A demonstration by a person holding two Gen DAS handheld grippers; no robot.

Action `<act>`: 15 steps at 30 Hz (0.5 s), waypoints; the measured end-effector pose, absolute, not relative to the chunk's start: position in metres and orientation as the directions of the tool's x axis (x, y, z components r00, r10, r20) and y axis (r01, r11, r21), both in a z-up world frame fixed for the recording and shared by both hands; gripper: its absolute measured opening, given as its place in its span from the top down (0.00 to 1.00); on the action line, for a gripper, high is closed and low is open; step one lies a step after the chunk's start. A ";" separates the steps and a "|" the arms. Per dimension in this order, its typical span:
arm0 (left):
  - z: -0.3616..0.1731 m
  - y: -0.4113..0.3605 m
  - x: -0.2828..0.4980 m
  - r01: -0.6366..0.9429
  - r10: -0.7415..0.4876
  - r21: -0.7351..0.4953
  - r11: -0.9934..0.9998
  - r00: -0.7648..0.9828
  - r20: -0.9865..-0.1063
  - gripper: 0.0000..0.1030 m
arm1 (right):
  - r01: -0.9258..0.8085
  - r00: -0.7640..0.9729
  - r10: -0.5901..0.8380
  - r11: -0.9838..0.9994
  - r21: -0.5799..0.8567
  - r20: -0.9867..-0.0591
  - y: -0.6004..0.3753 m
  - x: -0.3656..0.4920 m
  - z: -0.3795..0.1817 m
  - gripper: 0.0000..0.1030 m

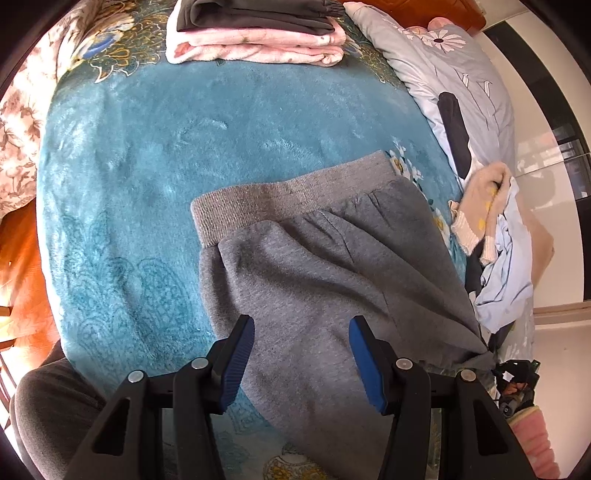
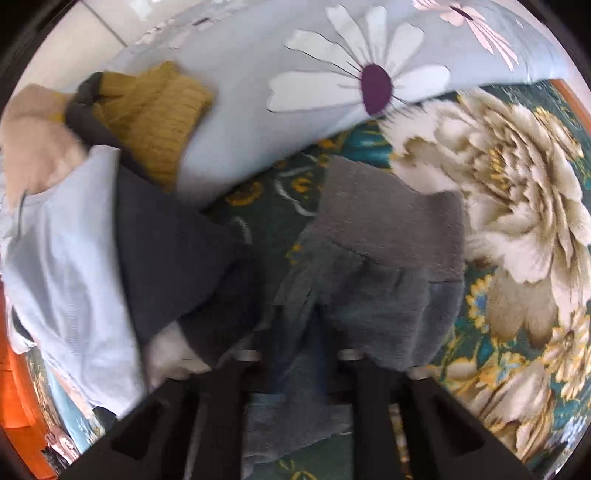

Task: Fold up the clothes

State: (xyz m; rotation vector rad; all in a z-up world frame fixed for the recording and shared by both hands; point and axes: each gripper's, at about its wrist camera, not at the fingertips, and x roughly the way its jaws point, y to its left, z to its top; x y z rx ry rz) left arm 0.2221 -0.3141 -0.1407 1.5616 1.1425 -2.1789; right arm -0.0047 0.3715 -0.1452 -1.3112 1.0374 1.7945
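Teal blanket (image 1: pixel 140 155) covers the bed, with my grey sweatpants (image 1: pixel 314 266) spread on its right part, waistband away from me. Folded clothes (image 1: pixel 255 33) sit at the far edge. My left tongs (image 1: pixel 302 363) hang open above the pants; my right tongs (image 2: pixel 295 347) are buried in grey cloth, so I cannot tell their state.

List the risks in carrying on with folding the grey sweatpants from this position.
1. The right gripper is buried in the grey sweatpants; its fingertips are hidden, so the grip cannot be judged and the cloth may slip.
2. The pile of unfolded clothes lies right beside the sweatpants and could get dragged along.
3. The left gripper is open above the fabric, so only one side may be held.
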 end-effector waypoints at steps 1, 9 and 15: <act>-0.140 -0.315 0.221 0.582 0.248 -0.460 -0.671 -0.409 -0.878 0.44 | -0.865 -0.271 0.065 -0.454 0.213 -0.960 0.371 -0.002 -0.143 0.97; -0.136 -0.317 0.218 0.555 0.277 -0.498 -0.666 -0.436 -0.857 0.44 | -0.726 -0.558 0.094 -0.537 0.430 -0.825 0.353 0.057 -0.035 0.97; -0.149 -0.311 0.220 0.549 0.310 -0.496 -0.672 -0.400 -0.863 0.44 | -0.825 -0.438 0.096 -0.437 0.358 -0.894 0.366 0.149 -0.092 0.97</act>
